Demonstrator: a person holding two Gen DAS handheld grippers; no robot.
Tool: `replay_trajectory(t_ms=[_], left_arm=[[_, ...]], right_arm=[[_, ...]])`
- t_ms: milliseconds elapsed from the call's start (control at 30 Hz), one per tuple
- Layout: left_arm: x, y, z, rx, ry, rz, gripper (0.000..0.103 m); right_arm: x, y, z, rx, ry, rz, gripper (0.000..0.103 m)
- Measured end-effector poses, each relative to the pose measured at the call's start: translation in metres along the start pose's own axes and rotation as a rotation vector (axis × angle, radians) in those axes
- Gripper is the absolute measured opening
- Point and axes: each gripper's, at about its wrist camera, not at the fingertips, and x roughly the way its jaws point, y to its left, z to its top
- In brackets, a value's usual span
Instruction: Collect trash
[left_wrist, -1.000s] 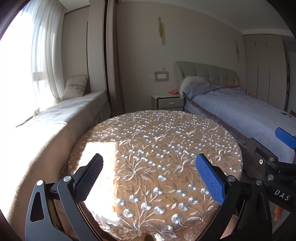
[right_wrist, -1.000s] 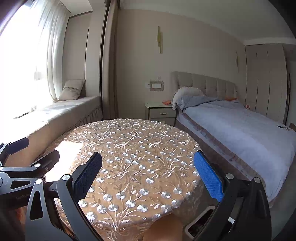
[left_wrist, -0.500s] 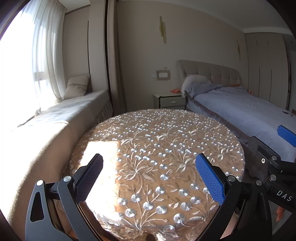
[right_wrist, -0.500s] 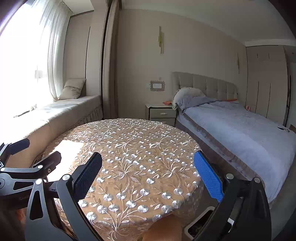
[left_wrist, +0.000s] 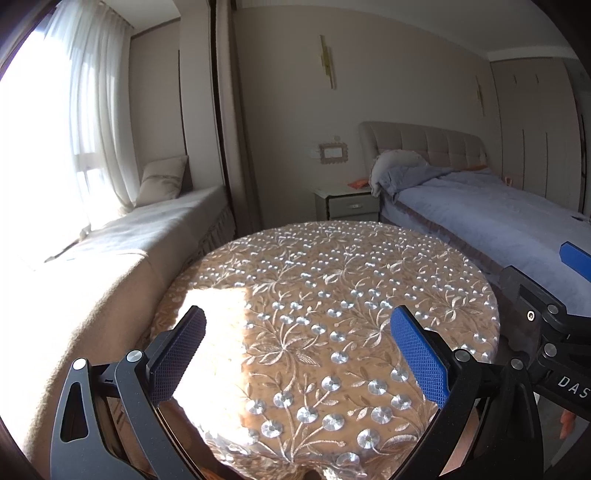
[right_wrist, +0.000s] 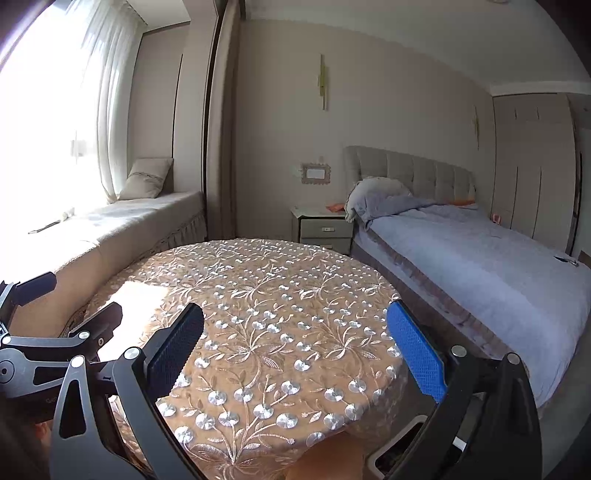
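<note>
1. Left gripper (left_wrist: 297, 314): fingers spread wide, holding nothing, over the near edge of a round table (left_wrist: 461, 350). Only cloth (left_wrist: 332, 277) shows btwn them.
2. Right gripper (right_wrist: 295, 309): also spread wide and holding nothing, over the same near edge. It is just right of the left one, and each shows at the edge of the other's view.
3. Surface: tan cloth w/ silver floral embroidery covers the whole top and hangs over the rim. A bright sun patch (left_wrist: 218, 314) lies near-left, by the left gripper's left finger.
4. Low, right of the table: a white-rimmed box w/ a dark inside (right_wrist: 402, 439), partly hidden by the right gripper's right finger. Can't tell if it's a bin.
5. Left of the table: a beige window seat (left_wrist: 129, 236) w/ a cushion (left_wrist: 162, 181) at its far end. A sheer curtain (left_wrist: 92, 110) hangs over a very bright window.
6. Right of the table: a bed (left_wrist: 480, 214) w/ a blue-grey cover, a pillow (left_wrist: 395, 166) and a padded headboard (left_wrist: 424, 142).
7. Behind the table: a nightstand (left_wrist: 349, 203) btwn seat and bed, w/ an orange item (left_wrist: 357, 182) on top.
8. Far right: a wardrobe (left_wrist: 535, 129).
9. Trash: can't tell which item it is. Loose bits in view are the orange item and a small dark item (right_wrist: 565, 259) on the bed's right edge. Both are well apart from either pair of fingers.
</note>
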Motion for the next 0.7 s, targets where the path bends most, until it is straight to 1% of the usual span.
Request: replay_trajectory(t_ms=[233,433,700], left_arm=[[-0.0032,-0.0011,0.0023,0.002,-0.019,0.019,0.098],[-0.0024,-0.0021,0.0037,-0.001,-0.007,-0.005,0.098],[-0.0040,-0.0043,0.0036,0.009,-0.004,0.005,0.098]], right_arm=[[-0.0008,-0.0022,0.0012,0.007,-0.001,0.005,0.099],[-0.0010,-0.0042,0.0021,0.012,-0.003,0.009,0.099],[-0.0005,-0.0045,0.0017,0.010,0.001,0.008,0.099]])
